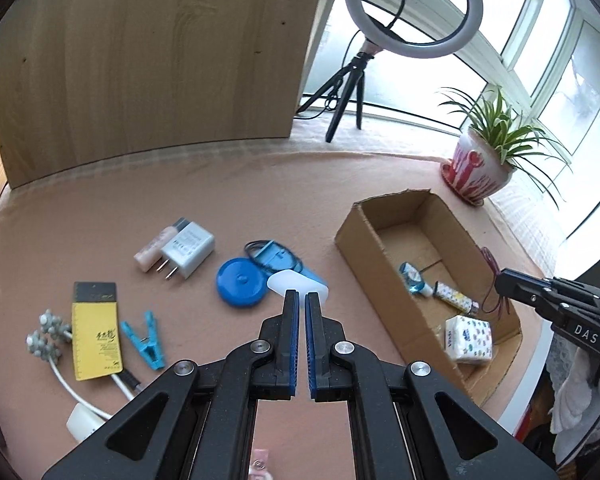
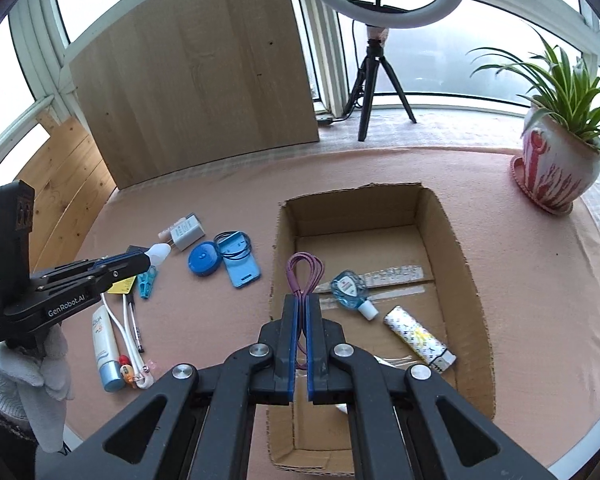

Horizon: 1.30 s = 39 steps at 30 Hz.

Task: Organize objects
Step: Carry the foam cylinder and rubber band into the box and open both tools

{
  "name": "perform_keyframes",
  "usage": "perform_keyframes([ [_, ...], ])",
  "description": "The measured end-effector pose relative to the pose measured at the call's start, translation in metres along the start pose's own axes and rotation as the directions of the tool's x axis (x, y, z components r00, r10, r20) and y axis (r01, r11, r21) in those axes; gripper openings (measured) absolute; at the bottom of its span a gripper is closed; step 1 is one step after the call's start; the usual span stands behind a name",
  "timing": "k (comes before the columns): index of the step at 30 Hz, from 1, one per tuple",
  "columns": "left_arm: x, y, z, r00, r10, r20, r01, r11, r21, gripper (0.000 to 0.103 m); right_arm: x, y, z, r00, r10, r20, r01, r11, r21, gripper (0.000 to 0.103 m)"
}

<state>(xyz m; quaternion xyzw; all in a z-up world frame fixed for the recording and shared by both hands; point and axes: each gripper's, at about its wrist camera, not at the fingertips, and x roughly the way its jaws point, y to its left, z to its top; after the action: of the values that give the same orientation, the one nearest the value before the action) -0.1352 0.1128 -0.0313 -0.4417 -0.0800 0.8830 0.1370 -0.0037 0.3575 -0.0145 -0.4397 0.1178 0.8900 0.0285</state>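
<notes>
My left gripper (image 1: 302, 294) is shut on a small white plastic container (image 1: 296, 285), held above the blue phone case (image 1: 278, 258) and the round blue tape measure (image 1: 240, 284). From the right wrist view, the left gripper (image 2: 148, 258) and the white container (image 2: 159, 251) hang over the table's left side. My right gripper (image 2: 303, 298) is shut on a looped purple cable (image 2: 305, 270) over the open cardboard box (image 2: 460, 240). The left wrist view shows the right gripper (image 1: 502, 284) with the purple cable (image 1: 496, 276) dangling at the cardboard box (image 1: 364, 248).
In the box lie a blue bottle (image 2: 350, 288), a patterned tube (image 2: 418, 338) and a tissue pack (image 1: 468, 338). On the pink cloth sit a charger (image 1: 188, 250), yellow card (image 1: 96, 340), blue clip (image 1: 146, 338), sunscreen tube (image 2: 104, 352) and pens (image 2: 134, 320). A potted plant (image 2: 556, 168), ring light tripod (image 2: 370, 80) and wooden board (image 2: 196, 80) stand behind.
</notes>
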Motion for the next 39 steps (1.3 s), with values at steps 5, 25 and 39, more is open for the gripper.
perform_keyframes([
  [5,0.015,-0.041,0.019,0.999,-0.047,0.002,0.047,0.997,0.054,0.003,-0.002,-0.028,-0.001,0.999,-0.032,-0.001,0.032,0.999,0.036,0.003],
  [25,0.096,-0.12,0.026,0.993,-0.066,-0.1,0.079,0.989,0.128,0.003,0.03,-0.084,-0.012,0.996,-0.056,-0.073,0.064,0.991,0.118,0.003],
  [39,0.075,-0.1,0.028,0.994,-0.067,-0.087,0.074,0.994,0.075,0.023,0.025,-0.073,-0.008,0.996,-0.077,-0.042,0.082,0.989,0.126,0.042],
])
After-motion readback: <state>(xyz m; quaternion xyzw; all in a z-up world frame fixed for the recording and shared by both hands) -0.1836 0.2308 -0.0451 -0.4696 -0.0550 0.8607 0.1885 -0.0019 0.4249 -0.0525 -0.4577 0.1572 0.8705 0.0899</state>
